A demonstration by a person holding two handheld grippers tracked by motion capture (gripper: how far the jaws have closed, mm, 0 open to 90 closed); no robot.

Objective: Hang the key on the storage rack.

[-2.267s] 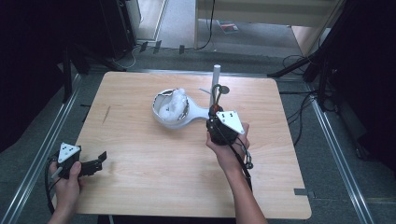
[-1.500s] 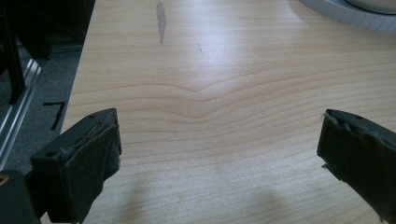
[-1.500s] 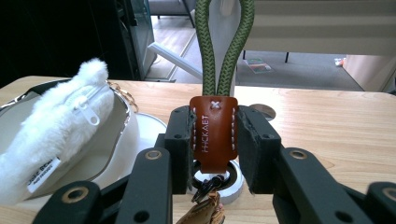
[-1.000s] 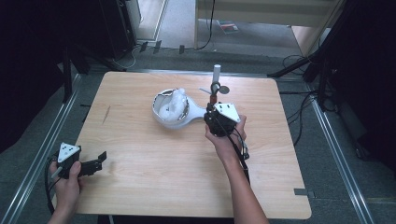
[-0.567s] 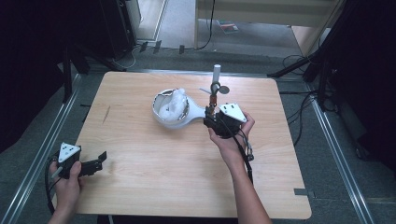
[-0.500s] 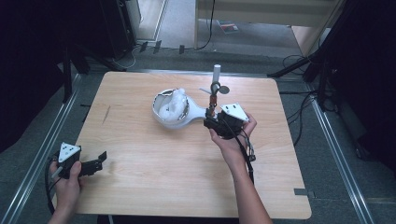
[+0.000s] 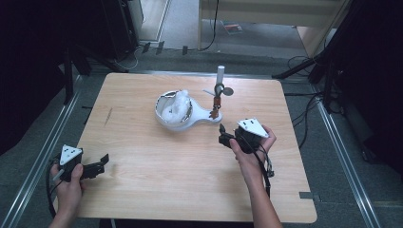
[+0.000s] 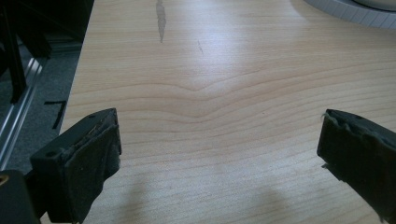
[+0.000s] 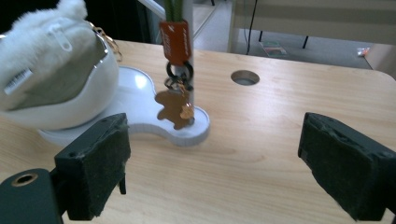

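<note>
Across the whole high view I see the pale wooden desk (image 7: 190,180), its corners rounded. Near its middle, a little toward the far edge, sits a white stand (image 7: 183,116) with a round bowl and a flat tongue reaching right. A fluffy white plush pouch (image 7: 176,107) fills the bowl; in the right gripper view I read a zip and a small label on it. On the tongue's end rises a slim white post (image 7: 220,83), and from it hangs a keyring (image 9: 176,81) with an orange tag above and a brown bear-shaped charm below, the charm dangling just over the tongue.

My right gripper (image 7: 223,137) lies on the near side of the stand, close to the post but apart from it, pointing left toward the tongue. Its jaws have just been opening and now stand wide with nothing between them. My left gripper (image 7: 102,164) rests at the near left corner of the desk, well apart from the stand, jaws wide over bare wood.
</note>
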